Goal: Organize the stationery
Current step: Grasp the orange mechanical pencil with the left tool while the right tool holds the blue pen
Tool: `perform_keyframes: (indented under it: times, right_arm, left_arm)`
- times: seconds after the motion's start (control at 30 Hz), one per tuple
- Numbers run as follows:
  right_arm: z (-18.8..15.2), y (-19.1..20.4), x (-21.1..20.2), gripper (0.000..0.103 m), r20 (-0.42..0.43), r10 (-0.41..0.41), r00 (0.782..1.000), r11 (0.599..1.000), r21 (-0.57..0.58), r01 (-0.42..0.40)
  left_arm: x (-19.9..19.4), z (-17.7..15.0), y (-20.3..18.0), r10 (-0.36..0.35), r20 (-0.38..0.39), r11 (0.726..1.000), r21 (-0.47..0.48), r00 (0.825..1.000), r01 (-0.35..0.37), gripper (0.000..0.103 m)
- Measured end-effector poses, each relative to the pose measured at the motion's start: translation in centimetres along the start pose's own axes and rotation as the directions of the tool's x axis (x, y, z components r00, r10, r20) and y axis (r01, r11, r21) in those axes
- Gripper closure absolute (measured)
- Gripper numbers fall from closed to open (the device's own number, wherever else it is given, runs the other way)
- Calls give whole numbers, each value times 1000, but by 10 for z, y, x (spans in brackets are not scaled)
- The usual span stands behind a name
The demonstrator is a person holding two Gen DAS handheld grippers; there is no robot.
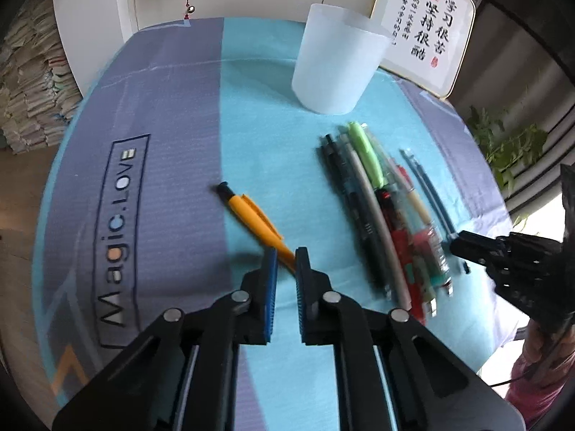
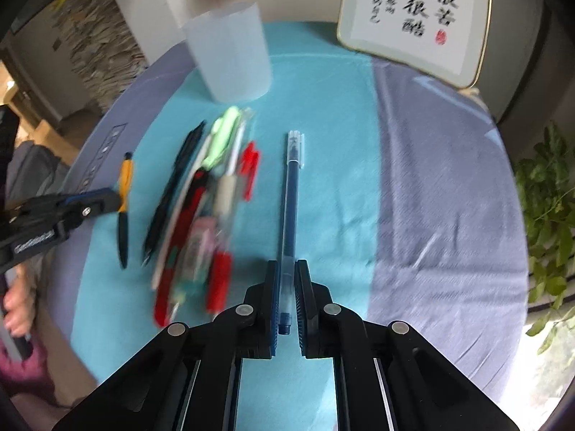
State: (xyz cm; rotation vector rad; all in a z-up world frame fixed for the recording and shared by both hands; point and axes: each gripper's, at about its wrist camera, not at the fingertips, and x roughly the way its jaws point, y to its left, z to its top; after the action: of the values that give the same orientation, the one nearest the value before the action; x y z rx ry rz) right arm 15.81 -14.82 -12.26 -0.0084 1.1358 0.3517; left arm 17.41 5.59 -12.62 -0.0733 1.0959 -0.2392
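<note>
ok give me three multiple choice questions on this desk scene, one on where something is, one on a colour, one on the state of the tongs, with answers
1. Where does the frosted cup stand?
A. beyond the pile of pens, near the framed calligraphy
B. on its side among the pens
C. between the two tongs

2. What colour is the barrel of the pen lying apart from the pile, at the left tongs?
A. green
B. orange
C. white

3. What are the right tongs doing?
A. standing wide open over bare cloth
B. shut on the blue pen
C. shut on the cup's rim

Answers
1. A: the cup is upright at the far end of the pile, beside the frame.
2. B: the barrel is orange with a black end.
3. B: the right wrist view shows the blue pen running between the closed pads.
</note>
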Motion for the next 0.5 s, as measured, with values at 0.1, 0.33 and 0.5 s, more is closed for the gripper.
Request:
perform_keyframes:
  times: [0.1,0.33,0.5]
  right_arm:
    - [3,1,-5,91,15,10,1000,1000,7,-10]
    - [33,-5,-14,59,94,-41,995,998,56,36]
    - [59,1,3,59,78,-96,992,995,37,94]
  left_arm:
    - [1,2,2,-2,0,1000,-28,1000,2,95]
    - [3,13,11,-4,20,988,-155,1000,7,58]
    - [7,22,11,39,11,984,-175,999,-37,60]
